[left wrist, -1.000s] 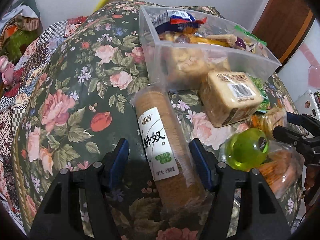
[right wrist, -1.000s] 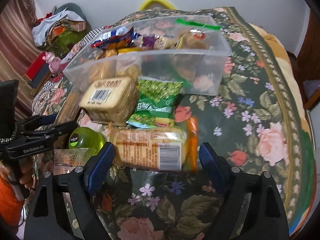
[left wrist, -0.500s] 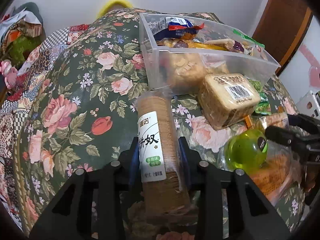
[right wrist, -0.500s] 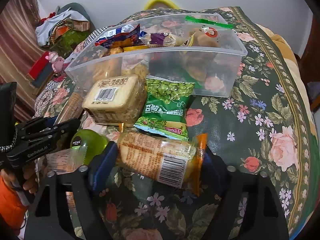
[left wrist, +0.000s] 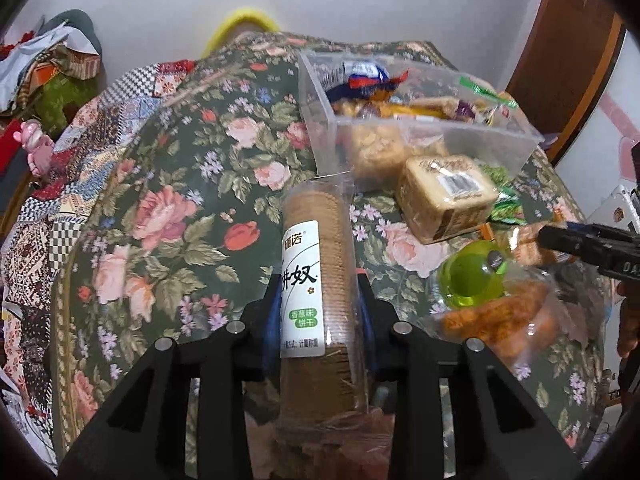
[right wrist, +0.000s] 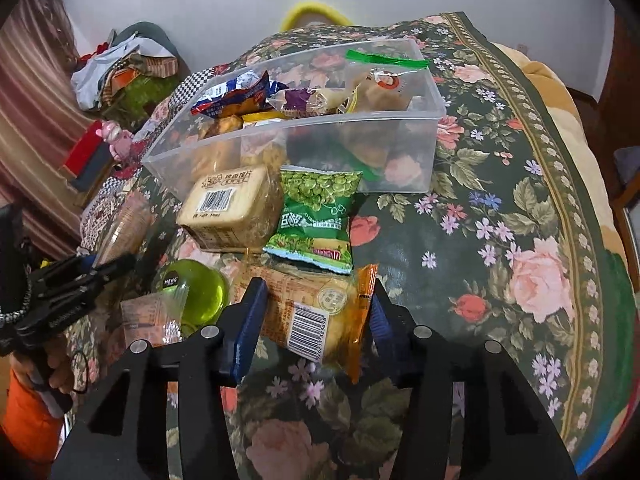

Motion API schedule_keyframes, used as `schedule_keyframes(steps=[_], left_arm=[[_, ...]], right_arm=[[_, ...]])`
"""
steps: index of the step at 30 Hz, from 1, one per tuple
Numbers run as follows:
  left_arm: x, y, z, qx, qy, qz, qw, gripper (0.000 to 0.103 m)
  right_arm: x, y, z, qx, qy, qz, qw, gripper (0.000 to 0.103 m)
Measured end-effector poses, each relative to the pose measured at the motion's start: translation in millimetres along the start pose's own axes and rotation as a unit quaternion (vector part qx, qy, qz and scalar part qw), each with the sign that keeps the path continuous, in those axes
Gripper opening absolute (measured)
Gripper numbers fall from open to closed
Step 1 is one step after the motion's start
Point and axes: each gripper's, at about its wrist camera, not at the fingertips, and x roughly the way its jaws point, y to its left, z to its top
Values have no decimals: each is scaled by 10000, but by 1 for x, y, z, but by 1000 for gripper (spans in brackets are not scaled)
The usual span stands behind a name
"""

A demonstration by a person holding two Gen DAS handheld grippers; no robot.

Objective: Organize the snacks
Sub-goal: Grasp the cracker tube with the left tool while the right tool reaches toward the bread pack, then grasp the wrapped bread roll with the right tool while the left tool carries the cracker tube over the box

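Observation:
My left gripper [left wrist: 318,300] is shut on a long roll of brown biscuits [left wrist: 316,280] with a white label, held above the floral cloth. My right gripper [right wrist: 316,312] is shut on an orange clear-wrapped snack pack [right wrist: 316,312] with a barcode. A clear plastic bin [right wrist: 400,152] with several snacks stands behind; it also shows in the left wrist view [left wrist: 500,148]. In front of it lie a tan boxed cake [right wrist: 228,208], a green pea bag [right wrist: 316,216] and a green jelly cup [right wrist: 196,292].
A floral cloth [right wrist: 500,240] covers the surface. A clear bag of orange snacks [left wrist: 496,320] lies by the jelly cup [left wrist: 472,280]. Clothes and clutter [right wrist: 124,76] pile at the far left. A wooden door [left wrist: 568,52] stands at the right.
My left gripper closed on the biscuit roll and lifted it. My right gripper closed on the orange snack pack and raised it a little.

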Motion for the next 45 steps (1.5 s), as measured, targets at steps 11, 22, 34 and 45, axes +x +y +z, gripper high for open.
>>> schedule_keyframes(steps=[11, 22, 34, 45], left_arm=[[-37, -5, 11, 19, -376, -59, 9993, 34], [-36, -9, 11, -27, -363, -168, 9992, 34], [-40, -15, 23, -25, -504, -276, 9983, 34], [-50, -32, 66, 56, -898, -465, 9949, 34]], right_arm=[[-7, 4, -4, -183, -45, -285, 9994, 78], [32, 19, 11, -154, 382, -99, 9991, 87], [31, 29, 3, -599, 261, -421, 9970, 75], [-22, 24, 31, -468, -553, -290, 9970, 75]])
